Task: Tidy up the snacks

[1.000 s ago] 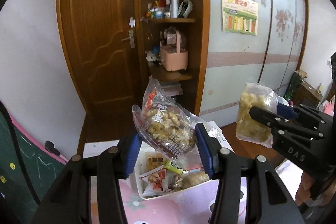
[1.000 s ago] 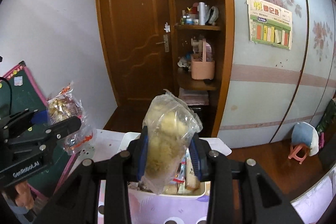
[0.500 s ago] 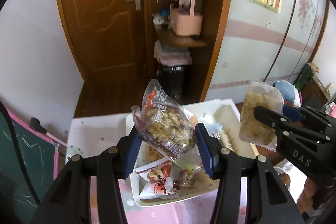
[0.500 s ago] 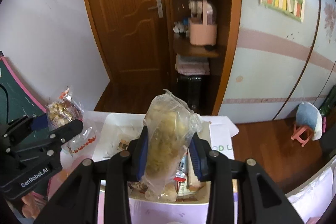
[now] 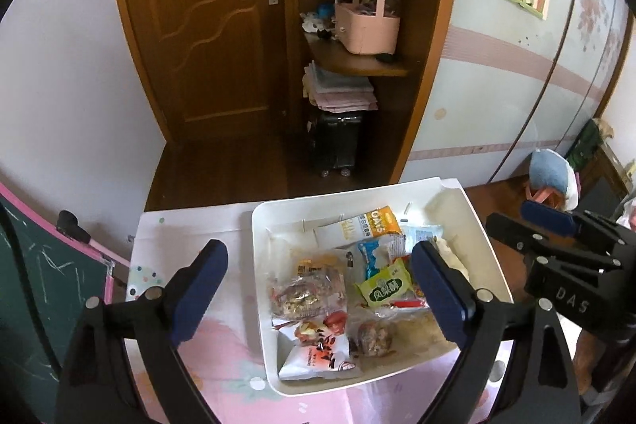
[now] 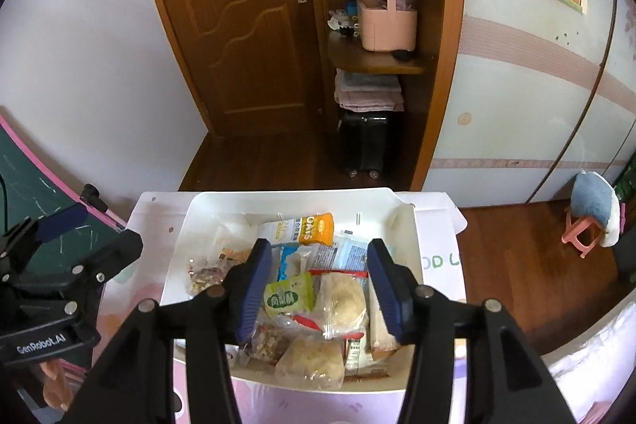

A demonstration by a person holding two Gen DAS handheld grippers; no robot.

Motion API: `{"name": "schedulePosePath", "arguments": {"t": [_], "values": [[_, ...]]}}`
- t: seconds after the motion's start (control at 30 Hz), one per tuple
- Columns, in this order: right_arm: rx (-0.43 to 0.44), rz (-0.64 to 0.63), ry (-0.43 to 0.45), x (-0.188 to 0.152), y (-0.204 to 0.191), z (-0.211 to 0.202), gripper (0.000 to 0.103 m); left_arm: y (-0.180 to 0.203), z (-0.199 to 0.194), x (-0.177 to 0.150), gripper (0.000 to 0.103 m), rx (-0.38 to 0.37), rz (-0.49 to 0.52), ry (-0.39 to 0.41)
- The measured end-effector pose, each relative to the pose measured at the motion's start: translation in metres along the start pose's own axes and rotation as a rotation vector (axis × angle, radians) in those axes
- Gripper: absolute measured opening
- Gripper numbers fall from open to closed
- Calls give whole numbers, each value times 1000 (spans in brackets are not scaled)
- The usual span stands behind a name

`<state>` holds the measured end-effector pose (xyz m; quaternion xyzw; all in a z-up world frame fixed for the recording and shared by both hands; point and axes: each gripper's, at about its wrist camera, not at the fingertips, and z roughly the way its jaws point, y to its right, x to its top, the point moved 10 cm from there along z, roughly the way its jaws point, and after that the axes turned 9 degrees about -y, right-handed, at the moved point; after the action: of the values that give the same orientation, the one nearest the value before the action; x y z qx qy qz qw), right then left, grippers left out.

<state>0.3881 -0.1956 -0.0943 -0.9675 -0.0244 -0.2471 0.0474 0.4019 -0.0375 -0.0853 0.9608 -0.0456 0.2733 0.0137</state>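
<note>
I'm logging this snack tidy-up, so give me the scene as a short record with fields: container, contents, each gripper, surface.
container: white plastic bin on the table, open top
contents: orange oat packet, green pickle packet, clear bag of pale puffed snack, clear bag of nut clusters, more packets
left gripper: jaws have just been opening, nothing between them, above the bin
right gripper: jaws have just been opening, nothing gripped, above the bin
surface: pink patterned tablecloth
</note>
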Motion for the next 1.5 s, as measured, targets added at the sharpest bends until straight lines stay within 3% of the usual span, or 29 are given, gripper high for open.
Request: {"name": "schedulePosePath", "arguments": {"t": [0.5, 0.73, 1.03, 1.27, 1.4, 1.5], "values": [[-1, -24, 35, -40, -12, -74, 51, 15, -95, -30, 96, 16, 20, 99], [36, -39, 63, -88, -33, -118, 63, 25, -148, -81, 100, -5, 32, 132], [-8, -11, 71, -168, -42, -146, 65, 19, -190, -176, 103, 57, 14, 131], [9, 24, 66, -226, -51, -155, 65, 10, -196, -234, 103, 120, -43, 137], [21, 68, 75, -239, -50, -161, 65, 3, -198, -247, 103, 108, -124, 126], [31, 78, 86, -245, -52, -165, 65, 6, -195, -258, 103, 86, -129, 101]]}}
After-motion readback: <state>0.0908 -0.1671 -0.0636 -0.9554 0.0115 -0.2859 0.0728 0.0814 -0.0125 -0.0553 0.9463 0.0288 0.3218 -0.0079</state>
